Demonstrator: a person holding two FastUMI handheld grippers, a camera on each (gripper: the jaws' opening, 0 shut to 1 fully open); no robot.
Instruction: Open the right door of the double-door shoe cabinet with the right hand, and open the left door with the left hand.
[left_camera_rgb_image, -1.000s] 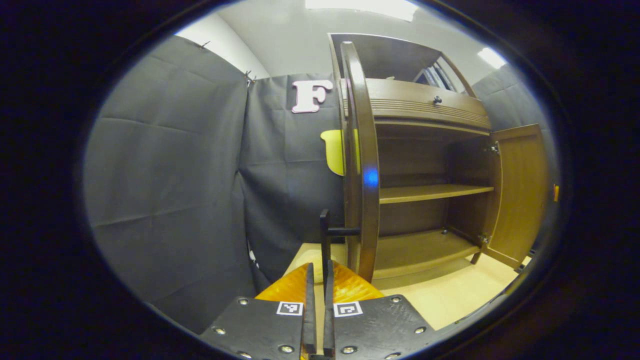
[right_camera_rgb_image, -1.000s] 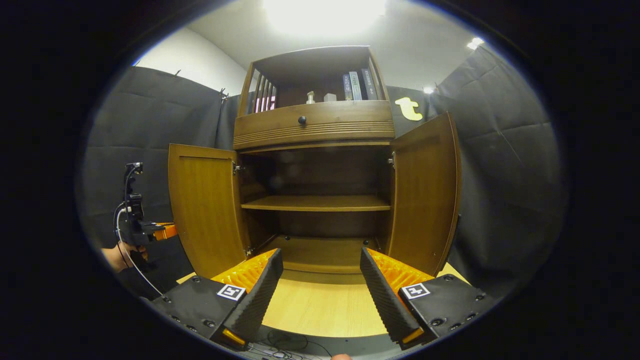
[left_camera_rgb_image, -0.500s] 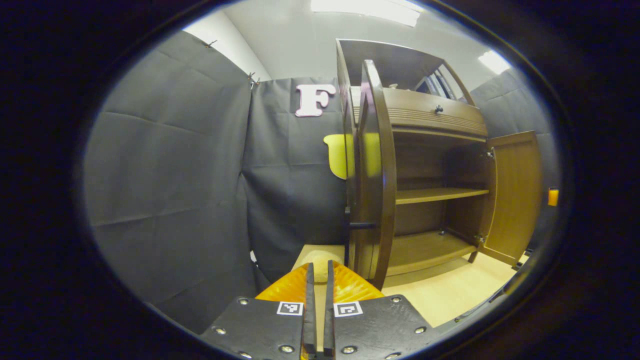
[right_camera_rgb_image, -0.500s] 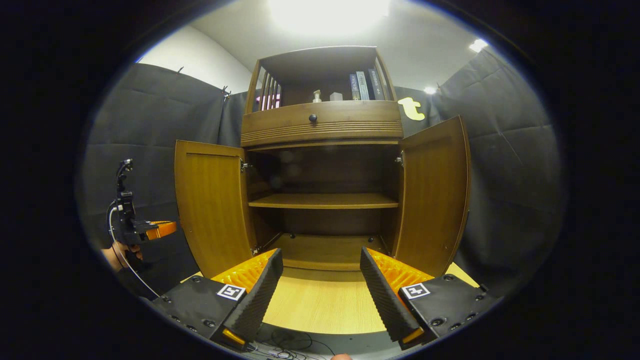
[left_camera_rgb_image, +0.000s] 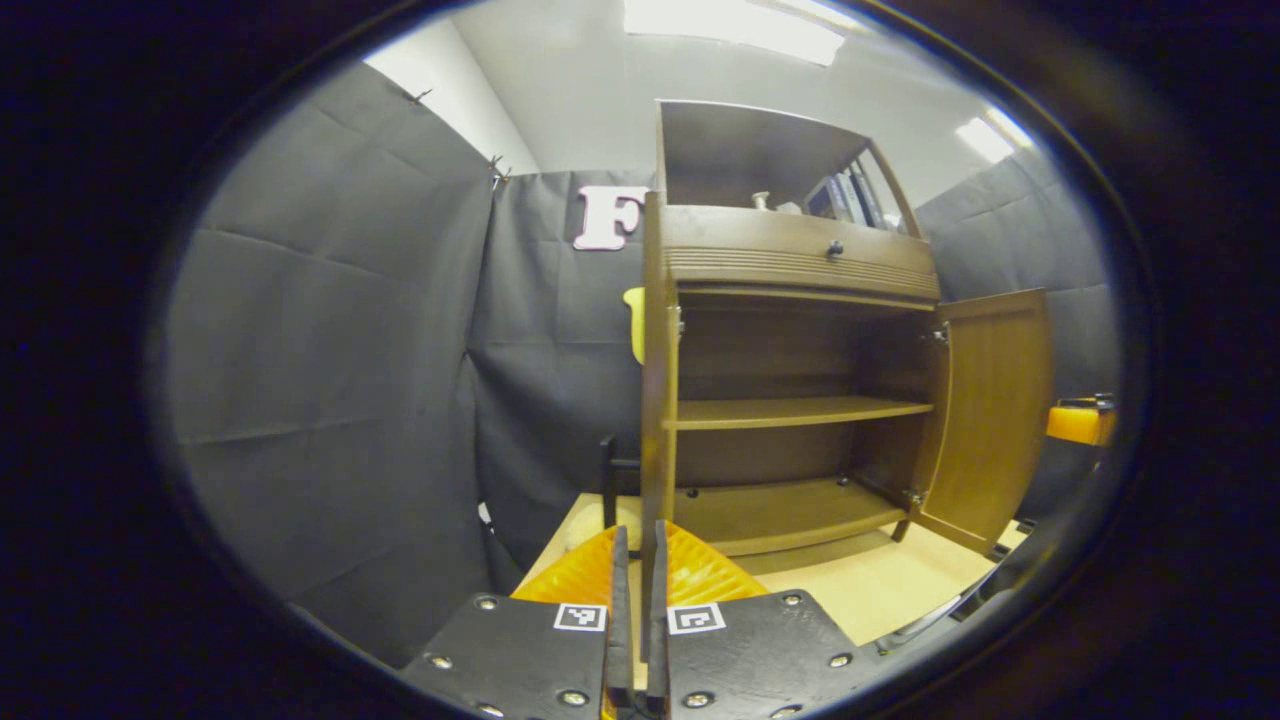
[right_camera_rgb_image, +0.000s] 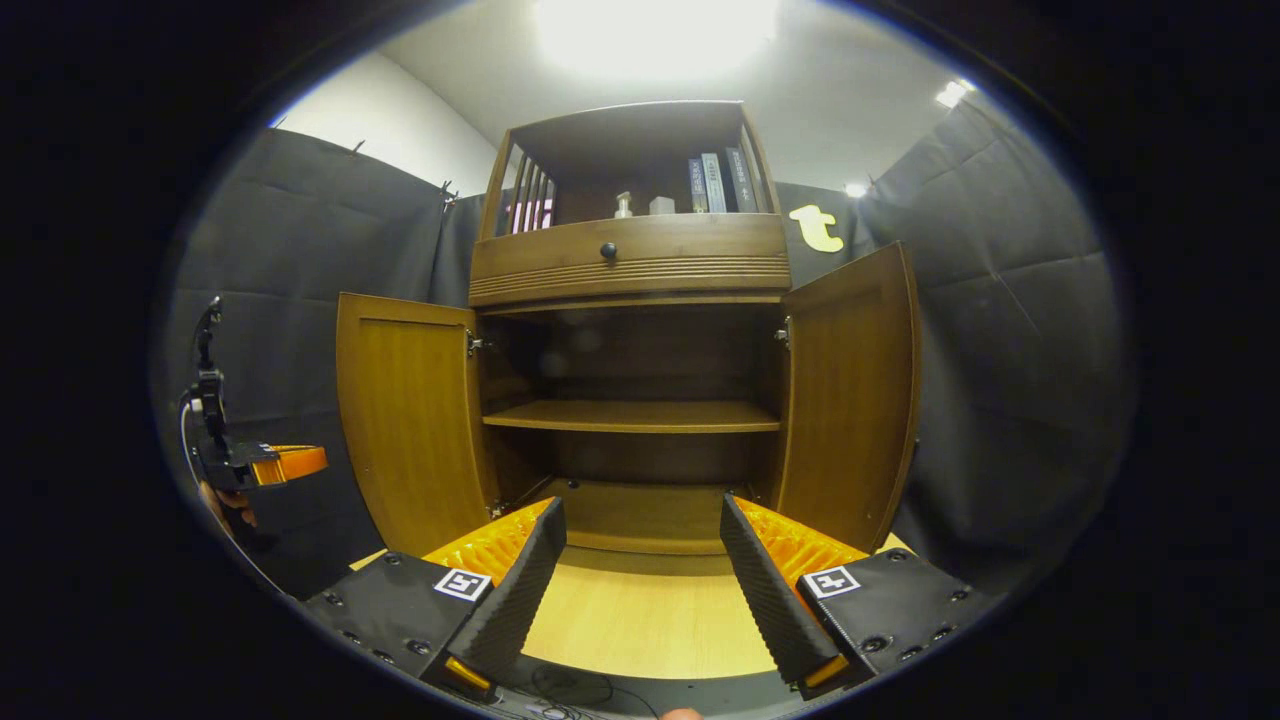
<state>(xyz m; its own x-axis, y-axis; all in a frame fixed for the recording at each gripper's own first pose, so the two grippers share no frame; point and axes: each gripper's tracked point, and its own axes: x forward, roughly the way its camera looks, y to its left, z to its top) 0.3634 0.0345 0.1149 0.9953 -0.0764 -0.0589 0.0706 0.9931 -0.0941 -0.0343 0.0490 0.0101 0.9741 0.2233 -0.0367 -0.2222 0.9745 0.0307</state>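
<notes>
Right gripper (right_camera_rgb_image: 640, 560): we see its fingers spread wide apart, holding nothing, in front of the cabinet (right_camera_rgb_image: 630, 330) and clear of it.
Left gripper (left_camera_rgb_image: 634, 600): we see its fingers drawn nearly together with a thin gap, nothing between them; off the cabinet's left side (right_camera_rgb_image: 285, 462), with a hand (right_camera_rgb_image: 230, 500) behind it.
Cabinet: stands on a light wooden floor (right_camera_rgb_image: 640, 620), facing us.
Left door (right_camera_rgb_image: 405, 420): swung fully open; we see it edge-on (left_camera_rgb_image: 655, 400) in the left gripper view, its dark handle (left_camera_rgb_image: 607, 480) on the outer face.
Right door (right_camera_rgb_image: 850, 390): swung open too.
Inside: one shelf (right_camera_rgb_image: 630, 415) across the middle, bare.
Above doors: a drawer (right_camera_rgb_image: 630, 258) with a knob (right_camera_rgb_image: 607, 251).
Top: books (right_camera_rgb_image: 715, 182) and small items we cannot identify.
</notes>
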